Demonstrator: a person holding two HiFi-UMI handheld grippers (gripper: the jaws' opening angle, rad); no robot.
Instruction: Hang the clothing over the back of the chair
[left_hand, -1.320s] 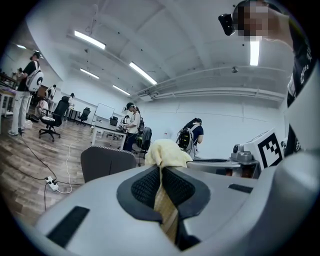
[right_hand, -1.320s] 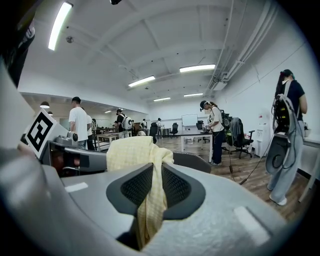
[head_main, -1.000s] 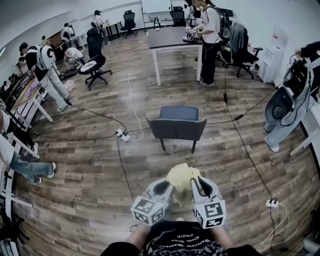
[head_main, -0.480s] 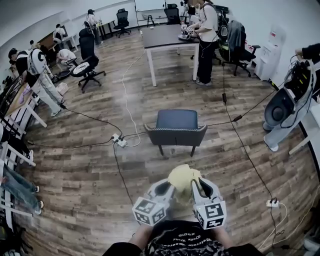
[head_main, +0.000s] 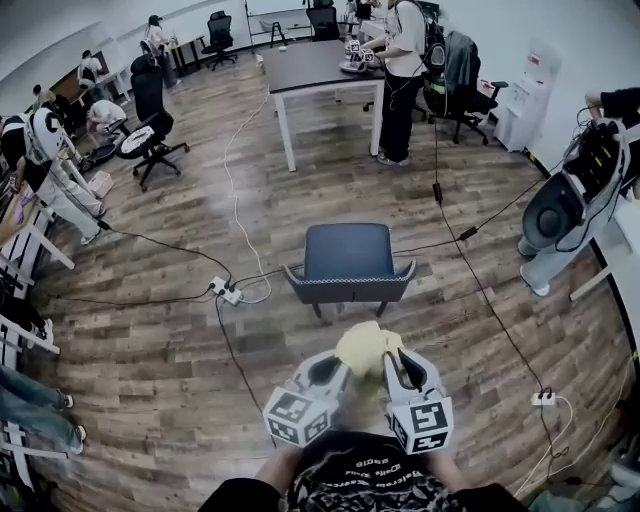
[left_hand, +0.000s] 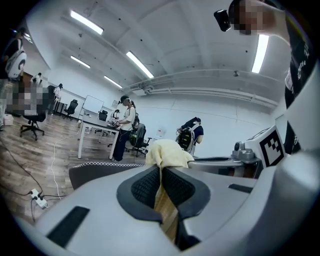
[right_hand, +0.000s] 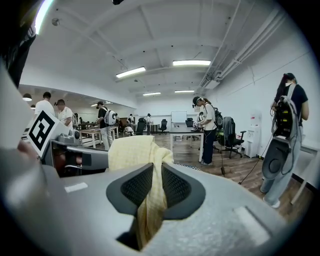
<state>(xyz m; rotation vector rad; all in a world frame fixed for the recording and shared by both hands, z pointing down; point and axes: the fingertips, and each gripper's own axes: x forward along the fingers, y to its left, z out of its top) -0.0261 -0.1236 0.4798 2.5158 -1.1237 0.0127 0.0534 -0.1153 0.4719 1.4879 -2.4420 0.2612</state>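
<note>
Head view: I look down at my two tongs, side by side. The left tongs (head_main: 338, 368) and the right tongs (head_main: 397, 366) each pinch the yellow clothing (head_main: 365, 345), which sits bunched in a lump between them. In the left gripper view the jaws are almost together, with only a thin fold between the pads. In the right gripper view they stand a tiny bit wider, because a thicker fold hangs through them. Both are closed tight on the cloth.

The chair (head_main: 350, 250) stands on the wood floor (head_main: 150, 380) just ahead, its back (head_main: 348, 288) on my side and the seat beyond. The clothing is up in the air, near the back but not over it and not touching it.

To do this step well, I think I should bring both tongs forward together and lift them above the top edge of the back. Then I should pull them apart sideways so the lump opens out (a bunched cloth may just slide off). I want part hanging on the seat side and part on my side before I let go. A power strip (head_main: 224, 292) and its wires lie left of the chair, so I should watch my feet.
</note>
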